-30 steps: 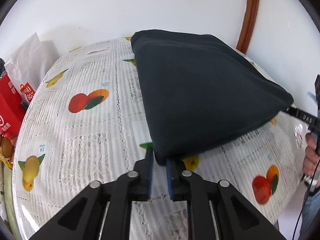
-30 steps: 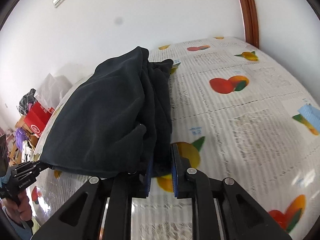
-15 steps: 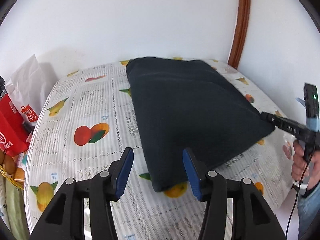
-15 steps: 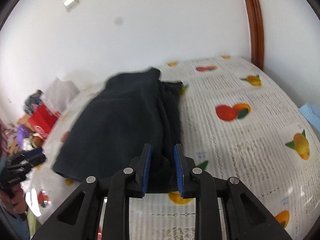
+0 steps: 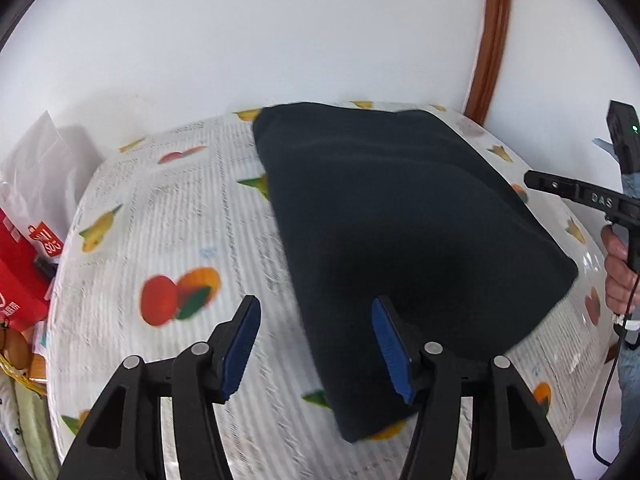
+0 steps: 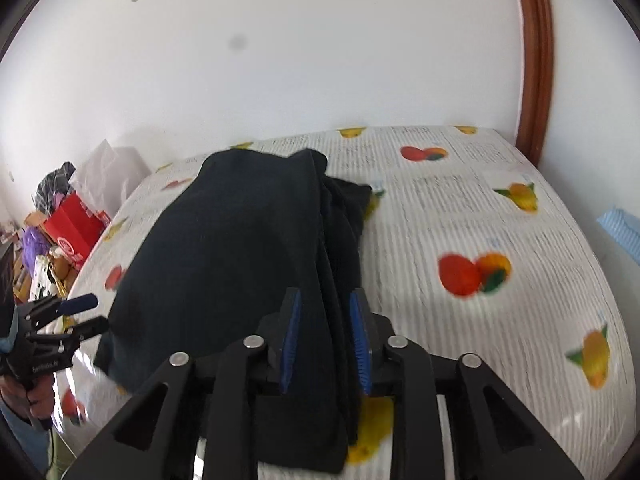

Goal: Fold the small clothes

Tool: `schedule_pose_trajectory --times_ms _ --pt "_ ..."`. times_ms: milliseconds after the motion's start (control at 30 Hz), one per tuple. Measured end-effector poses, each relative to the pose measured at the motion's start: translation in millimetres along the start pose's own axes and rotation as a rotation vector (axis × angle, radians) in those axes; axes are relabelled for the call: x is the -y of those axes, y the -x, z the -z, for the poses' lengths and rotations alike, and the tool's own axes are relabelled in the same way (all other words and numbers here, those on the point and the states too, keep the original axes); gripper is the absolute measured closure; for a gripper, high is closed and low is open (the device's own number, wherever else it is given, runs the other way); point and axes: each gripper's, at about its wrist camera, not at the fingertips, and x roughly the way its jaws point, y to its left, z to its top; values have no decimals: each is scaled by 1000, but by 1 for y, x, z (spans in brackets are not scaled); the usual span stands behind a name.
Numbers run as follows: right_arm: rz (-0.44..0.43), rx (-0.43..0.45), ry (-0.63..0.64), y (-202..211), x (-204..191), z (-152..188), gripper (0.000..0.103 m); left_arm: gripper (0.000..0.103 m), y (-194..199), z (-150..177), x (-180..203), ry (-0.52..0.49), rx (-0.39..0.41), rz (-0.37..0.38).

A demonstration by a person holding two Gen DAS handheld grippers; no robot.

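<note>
Now that both grippers have let go of the dark garment [image 5: 400, 240], which each pinched at a near corner a second ago, the cloth lies folded on the fruit-print tablecloth [image 5: 160, 248], filling the centre and right of the left wrist frame. The left gripper [image 5: 316, 344] has its blue pads spread wide, with nothing between them but the garment's near left edge lying below. The right gripper [image 6: 325, 340] has parted its pads only a little compared with half a second back; a ridge of stacked layers runs up between them, and I judge no grip remains, though contact cannot be ruled out. Judgement: this fold is laid down, and the next step is either another fold or smoothing. Edges: the garment's near corner sits close to the table's front edge at lower centre of the left wrist frame; its right-hand layers look uneven in the right wrist view. Open cloth-free table lies at frame left in the left wrist view, bounded by a red bag [image 5: 20, 268] at the left margin.
</note>
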Motion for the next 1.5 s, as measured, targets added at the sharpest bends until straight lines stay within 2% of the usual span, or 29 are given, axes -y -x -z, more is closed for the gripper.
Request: schedule_pose_trajectory --times_ms 67,167,367,400,433,467,567,600,633,700,767,900,1067,1300,1367,1400,1433,1467,1500 --pt "-7 -20 -6 -21 -3 -20 74 46 -4 -5 -11 30 -9 3" --pt "-23 -60 -50 -54 -2 -46 74 46 -15 -9 -27 81 -37 71" --pt "-21 -147 -125 -113 -2 -80 75 43 -34 -11 -33 107 -31 136" --pt "-29 -158 -125 -118 -2 -81 89 41 -36 -11 -34 111 -32 140" --pt "-54 -159 -117 -121 -3 -82 98 40 -37 -12 -35 115 -35 140" --pt "-88 -128 -97 -115 -5 -83 98 39 -38 -11 -37 121 -37 146" --pt "-174 122 -30 -63 -3 -80 99 39 -39 -10 -40 132 -47 161" --pt "-183 136 -61 -58 3 -79 99 39 -39 -10 -40 134 -50 164" --pt "-176 112 -91 -64 8 -77 98 39 -40 -10 -40 132 -54 161" --pt "-65 4 -104 -93 13 -71 98 39 -42 -10 -38 125 -63 142" --pt "-4 -57 -116 -113 17 -63 98 42 -39 -9 -38 128 -64 127" --pt "13 -36 -135 -102 18 -63 92 42 -33 -4 -36 118 -66 120" --pt "4 -27 -74 -89 12 -68 83 42 -27 -3 -32 116 -59 135" --pt "-17 -102 -146 -130 18 -97 82 41 -27 2 -25 92 -78 123" --pt "-20 -117 -163 -141 20 -103 86 41 -27 3 -27 94 -79 128" --pt "-29 -105 -155 -141 18 -106 93 41 -27 2 -27 94 -81 130" --pt "-59 -66 -140 -134 18 -107 94 41 -26 2 -27 95 -83 133" --pt "-117 44 -133 -117 20 -106 94 41 -26 2 -28 99 -85 138" --pt "-120 83 -130 -112 22 -105 94 41 -26 2 -28 101 -86 140"
